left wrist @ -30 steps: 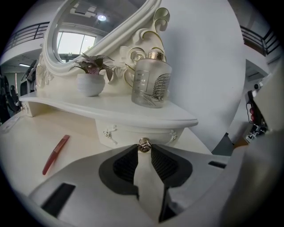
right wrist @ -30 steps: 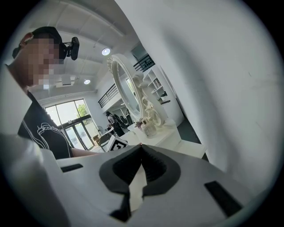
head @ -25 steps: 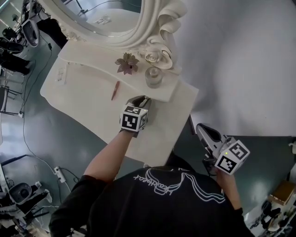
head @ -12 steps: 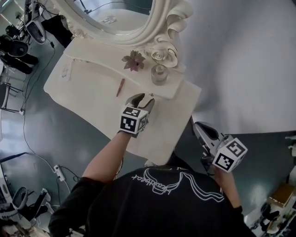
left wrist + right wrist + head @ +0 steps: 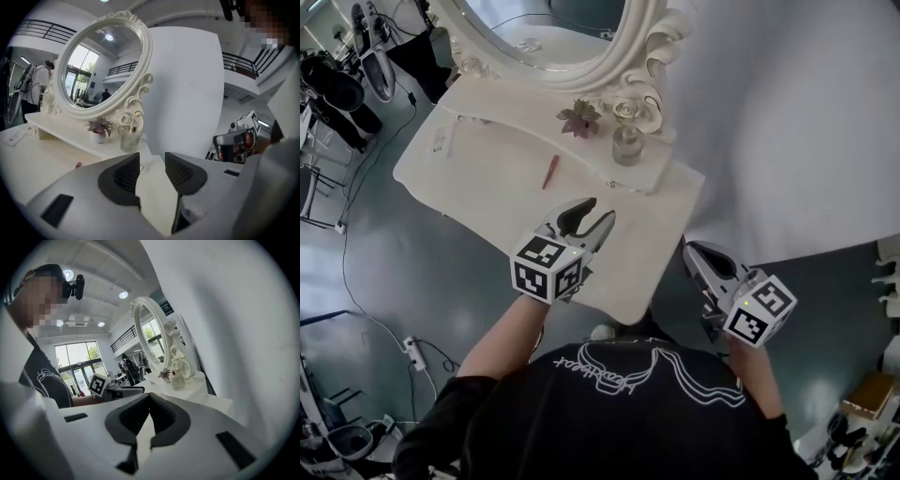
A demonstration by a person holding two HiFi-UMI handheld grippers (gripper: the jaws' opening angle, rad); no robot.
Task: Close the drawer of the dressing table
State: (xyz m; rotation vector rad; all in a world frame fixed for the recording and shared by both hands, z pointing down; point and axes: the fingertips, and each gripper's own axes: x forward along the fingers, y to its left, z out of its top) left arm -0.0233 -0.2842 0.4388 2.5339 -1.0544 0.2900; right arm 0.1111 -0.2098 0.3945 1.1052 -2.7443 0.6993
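The white dressing table (image 5: 487, 187) with its oval mirror (image 5: 544, 28) fills the upper half of the head view. No drawer front stands out from it in any view. My left gripper (image 5: 600, 210) hangs above the table's near right part, pointing at the raised shelf (image 5: 581, 150). Its jaws are open with nothing between the pads (image 5: 152, 157). My right gripper (image 5: 692, 251) is off the table's right edge, over the floor, with its jaw tips together and nothing held (image 5: 150, 397).
On the raised shelf stand a small potted plant (image 5: 579, 119) and a glass jar (image 5: 626, 142). A red pen (image 5: 550, 172) lies on the tabletop. A white backdrop (image 5: 787, 122) rises at the right. Chairs and gear (image 5: 337, 94) and a power strip (image 5: 412, 352) are at the left.
My left gripper has opened, risen off the tabletop near the raised shelf and drawn back toward the person. The right gripper has shifted slightly left and up.
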